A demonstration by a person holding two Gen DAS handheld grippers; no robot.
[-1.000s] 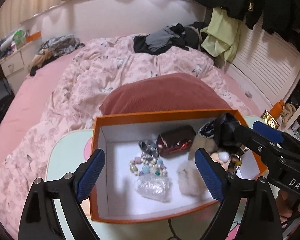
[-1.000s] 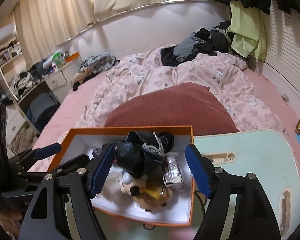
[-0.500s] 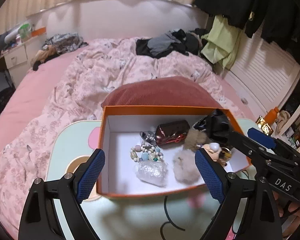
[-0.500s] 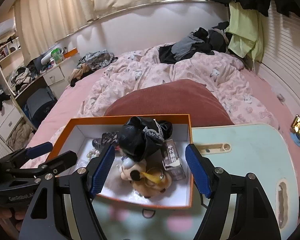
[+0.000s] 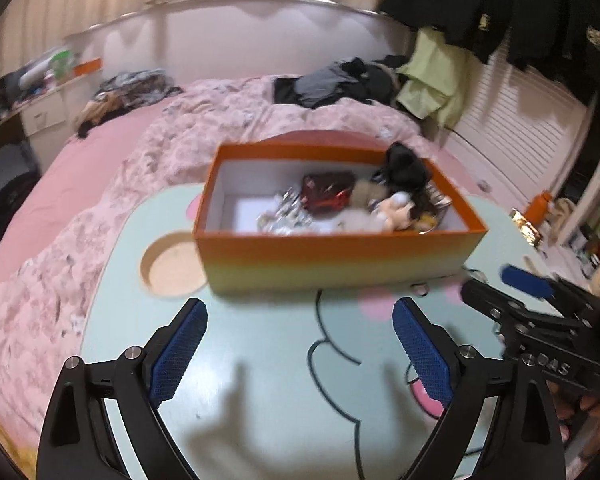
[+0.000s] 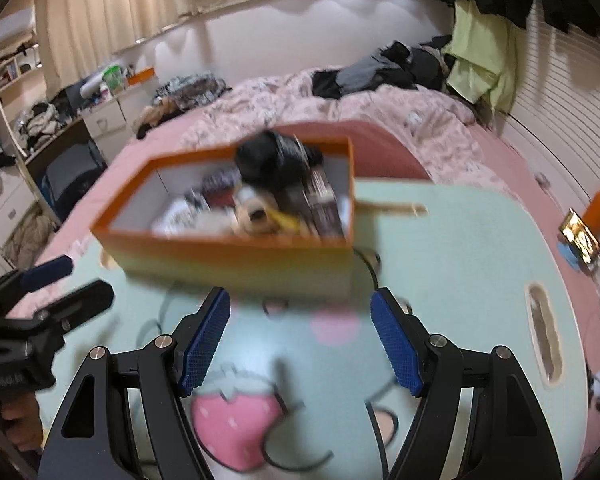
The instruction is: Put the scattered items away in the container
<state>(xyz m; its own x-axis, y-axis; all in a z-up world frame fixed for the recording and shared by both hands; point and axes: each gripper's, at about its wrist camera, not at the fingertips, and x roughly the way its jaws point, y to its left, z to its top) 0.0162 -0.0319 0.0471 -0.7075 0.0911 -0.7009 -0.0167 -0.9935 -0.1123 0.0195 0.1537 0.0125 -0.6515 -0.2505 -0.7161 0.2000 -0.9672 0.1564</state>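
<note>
Both claws have backed off the box since a second ago, so way more of the pale mint cartoon-print counter shows now. Left claw and right claw both gape wide, holding nothing. Further back, the orange cardboard box sits on the counter, crammed with blurry trinkets and a black fabric bundle.

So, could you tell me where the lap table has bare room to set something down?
Bare: the table between the orange box and both grippers, and right of the box up to the slot. Crowded: the box's right half.
</note>
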